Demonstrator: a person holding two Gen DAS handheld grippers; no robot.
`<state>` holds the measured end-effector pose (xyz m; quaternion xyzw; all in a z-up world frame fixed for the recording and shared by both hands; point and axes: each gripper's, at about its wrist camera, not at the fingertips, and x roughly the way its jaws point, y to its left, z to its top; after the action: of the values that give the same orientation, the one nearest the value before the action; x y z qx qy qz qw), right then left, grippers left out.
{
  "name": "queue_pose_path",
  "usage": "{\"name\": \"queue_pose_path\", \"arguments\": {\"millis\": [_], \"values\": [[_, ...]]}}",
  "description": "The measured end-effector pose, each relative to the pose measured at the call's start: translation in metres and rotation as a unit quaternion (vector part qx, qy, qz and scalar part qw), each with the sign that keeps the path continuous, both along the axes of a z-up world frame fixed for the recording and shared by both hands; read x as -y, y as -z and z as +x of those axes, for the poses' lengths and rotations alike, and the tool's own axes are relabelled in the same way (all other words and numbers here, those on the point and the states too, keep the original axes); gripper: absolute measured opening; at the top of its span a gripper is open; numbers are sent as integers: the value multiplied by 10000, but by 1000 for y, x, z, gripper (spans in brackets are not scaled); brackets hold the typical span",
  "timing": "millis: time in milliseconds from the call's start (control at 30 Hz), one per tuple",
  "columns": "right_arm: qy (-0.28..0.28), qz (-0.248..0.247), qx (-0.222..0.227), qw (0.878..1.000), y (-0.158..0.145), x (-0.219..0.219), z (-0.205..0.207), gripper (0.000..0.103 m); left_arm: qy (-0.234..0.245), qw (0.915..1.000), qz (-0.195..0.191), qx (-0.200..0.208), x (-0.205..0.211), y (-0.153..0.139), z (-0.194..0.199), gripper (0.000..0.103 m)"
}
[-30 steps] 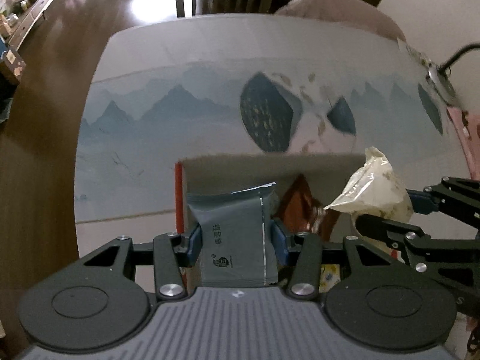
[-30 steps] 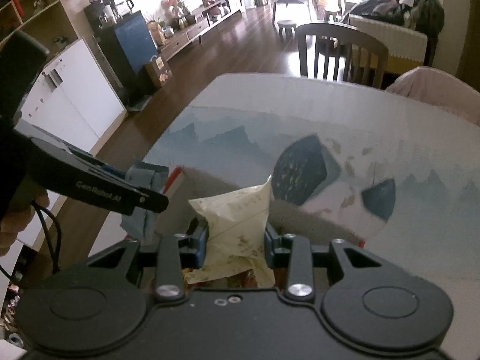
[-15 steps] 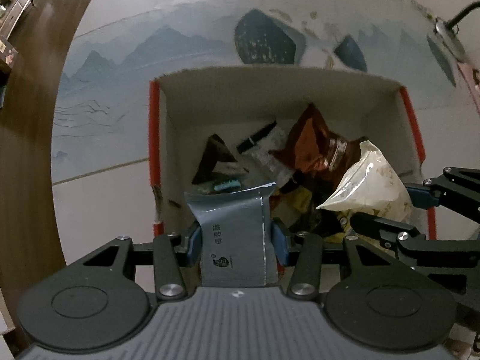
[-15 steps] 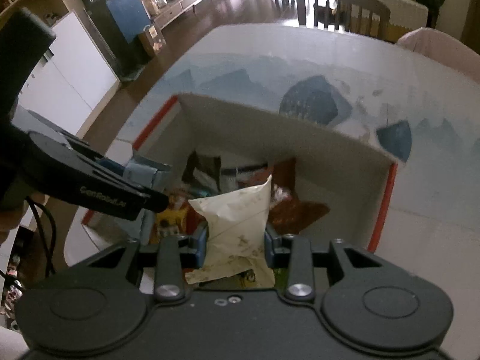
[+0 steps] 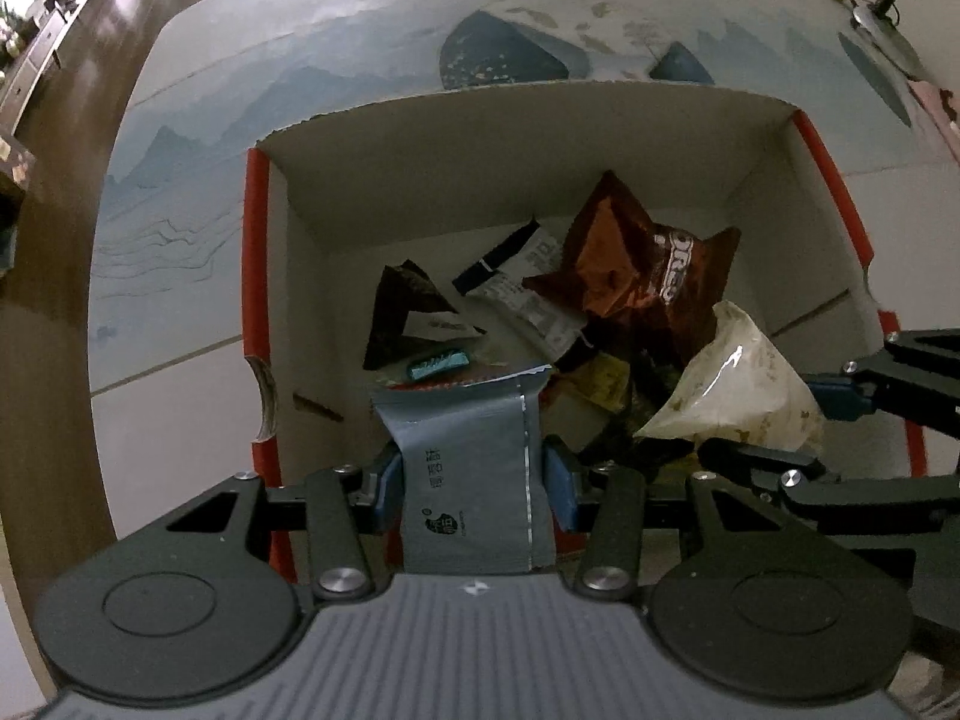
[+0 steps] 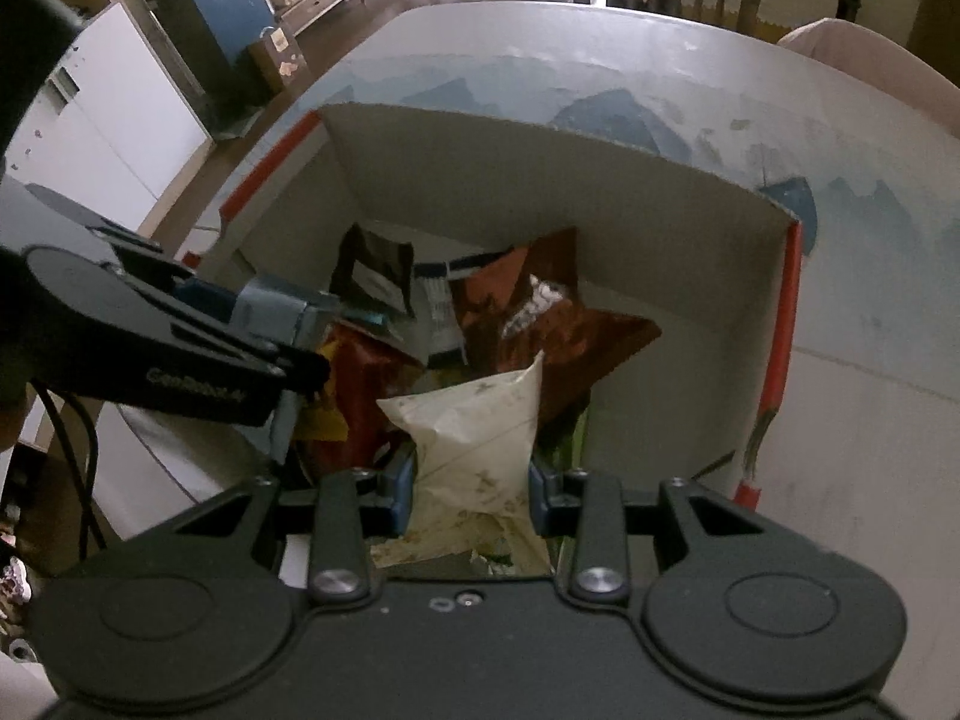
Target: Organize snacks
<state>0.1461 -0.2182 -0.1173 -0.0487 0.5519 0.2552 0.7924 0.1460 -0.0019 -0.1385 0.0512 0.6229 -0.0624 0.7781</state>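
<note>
Both grippers have dropped over the open cardboard box (image 5: 798, 192), left gripper (image 5: 474, 480) fingers pinching a matte grey pouch (image 5: 474, 468), right gripper (image 6: 471, 492) fingers pinching a crinkled cream packet (image 6: 474, 438).

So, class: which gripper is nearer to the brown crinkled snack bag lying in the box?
Right. The right gripper, holding the cream packet, hangs just in front of the brown bag; the left gripper, gripping the grey packet, is further off to the side.

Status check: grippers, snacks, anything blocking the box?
Left gripper shut on grey packet. Right gripper shut on cream bag. Both over open box, snacks piled inside. Nothing blocking the drop.
</note>
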Motion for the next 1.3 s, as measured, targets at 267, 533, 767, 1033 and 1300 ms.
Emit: {"name": "queue_pose_path", "arguments": {"millis": [267, 533, 767, 1033, 1300], "values": [[62, -82, 29, 9999, 8, -1, -2, 35, 22, 10000, 4, 77, 1, 10, -8, 47], [151, -105, 59, 9998, 7, 1, -4, 37, 10, 9997, -28, 230, 3, 10, -16, 47], [329, -89, 115, 9994, 2, 8, -8, 40, -121, 9990, -172, 398, -3, 0, -23, 49], [540, 39, 294, 9981, -13, 18, -20, 57, -177, 9966, -281, 757, -11, -22, -40, 59], [766, 307, 649, 9945, -31, 29, -37, 84, -217, 9917, -326, 1226, -15, -50, -61, 68]]}}
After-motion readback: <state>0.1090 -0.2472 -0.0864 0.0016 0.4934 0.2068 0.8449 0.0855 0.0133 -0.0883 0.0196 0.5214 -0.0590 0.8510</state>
